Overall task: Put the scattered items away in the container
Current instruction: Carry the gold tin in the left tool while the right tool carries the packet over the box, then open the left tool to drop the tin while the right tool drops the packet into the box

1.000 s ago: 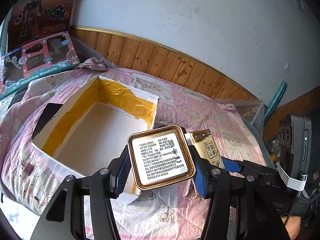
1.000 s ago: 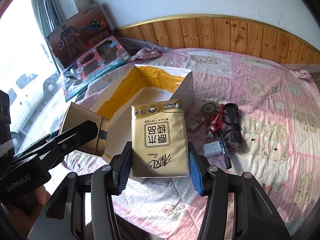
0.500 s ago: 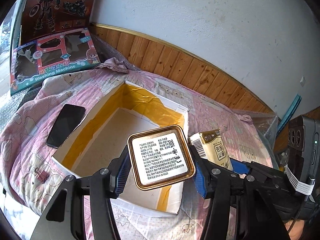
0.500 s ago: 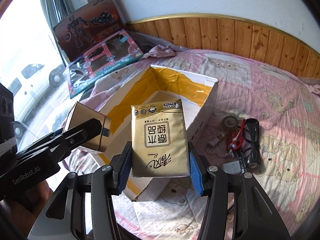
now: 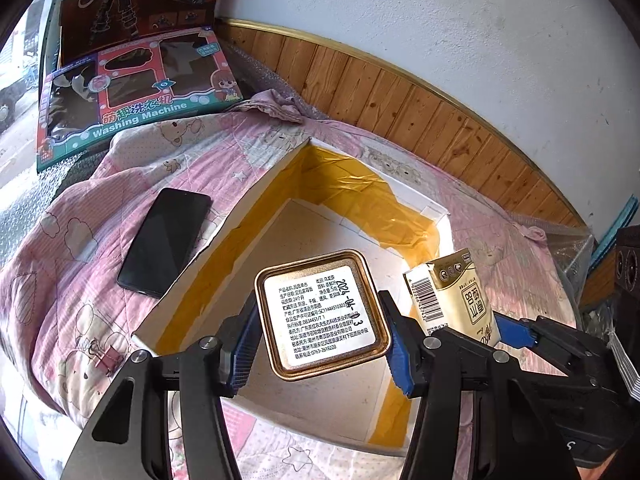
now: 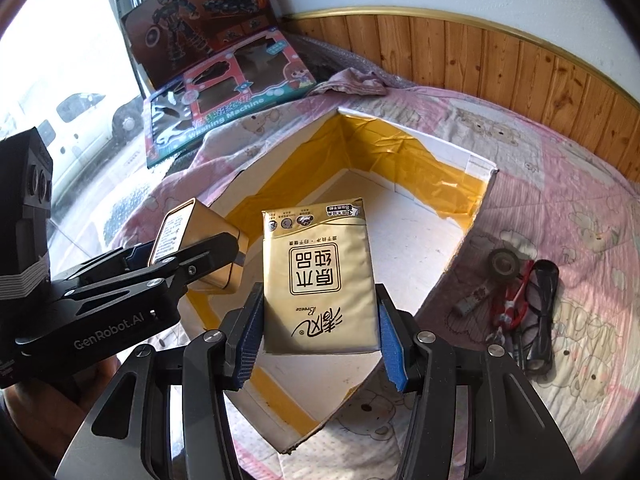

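Bed with pink cartoon-print quilt (image 5: 200, 168), open cardboard box (image 5: 434, 212) lying on it, black phone (image 5: 164, 242) just beside box's left wall, pink binder clip (image 5: 106, 358), tape roll (image 6: 503, 262), black cable (image 6: 540, 312), red-handled pliers (image 6: 510, 304).

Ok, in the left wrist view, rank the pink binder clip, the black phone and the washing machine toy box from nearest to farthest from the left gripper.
From the left gripper:
1. Pink binder clip, on the quilt to its left.
2. Black phone, left of the cardboard box.
3. Washing machine toy box, far left by the wall.
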The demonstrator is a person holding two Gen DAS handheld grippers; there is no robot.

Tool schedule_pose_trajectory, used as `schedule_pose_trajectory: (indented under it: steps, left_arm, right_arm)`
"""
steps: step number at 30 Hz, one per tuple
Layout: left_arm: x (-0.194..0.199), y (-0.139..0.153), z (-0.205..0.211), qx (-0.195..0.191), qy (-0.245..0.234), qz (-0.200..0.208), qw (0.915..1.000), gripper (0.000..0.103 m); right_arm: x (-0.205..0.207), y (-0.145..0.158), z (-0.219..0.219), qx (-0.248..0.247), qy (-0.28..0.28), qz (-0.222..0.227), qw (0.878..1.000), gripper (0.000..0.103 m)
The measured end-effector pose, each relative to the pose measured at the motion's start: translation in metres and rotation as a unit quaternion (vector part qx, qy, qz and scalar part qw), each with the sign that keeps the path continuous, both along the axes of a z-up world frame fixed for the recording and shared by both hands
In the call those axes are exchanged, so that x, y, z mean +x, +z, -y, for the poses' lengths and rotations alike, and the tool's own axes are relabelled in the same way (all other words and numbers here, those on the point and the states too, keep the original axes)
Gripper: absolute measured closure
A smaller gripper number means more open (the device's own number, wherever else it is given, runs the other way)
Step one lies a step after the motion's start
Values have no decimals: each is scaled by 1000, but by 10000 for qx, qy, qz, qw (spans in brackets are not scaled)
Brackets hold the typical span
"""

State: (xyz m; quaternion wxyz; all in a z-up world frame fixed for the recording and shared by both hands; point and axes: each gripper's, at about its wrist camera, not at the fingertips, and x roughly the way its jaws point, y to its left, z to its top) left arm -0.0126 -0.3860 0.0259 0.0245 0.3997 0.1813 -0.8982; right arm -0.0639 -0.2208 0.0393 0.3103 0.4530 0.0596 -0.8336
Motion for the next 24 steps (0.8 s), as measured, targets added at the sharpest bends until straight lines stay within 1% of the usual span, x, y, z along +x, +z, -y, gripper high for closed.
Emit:
schedule_pose_trajectory:
  steps: [7,15,19,22,24]
  left_arm:
    - [-12,-16,13,-149,16,253,9996,47]
    - [-24,-34,14,-334,-67,519,9981,47]
    - [-28,-42,13,-404,-70,640,9971,46]
    - [-27,-43,11,-555,-21,677,9962,46]
    - [-25,-42,11,-606,47,681,9958,41]
  right_arm:
    - [-4,-22,19,226,290,196,9991,49]
    - [-5,-39,28,395,399,323,9979,48]
    - [-5,-41,28,342,398,321,9981,46]
    - [-4,-41,23,265,328,338,9985,46]
    - [-4,-39,17,135,240,379,9989,46]
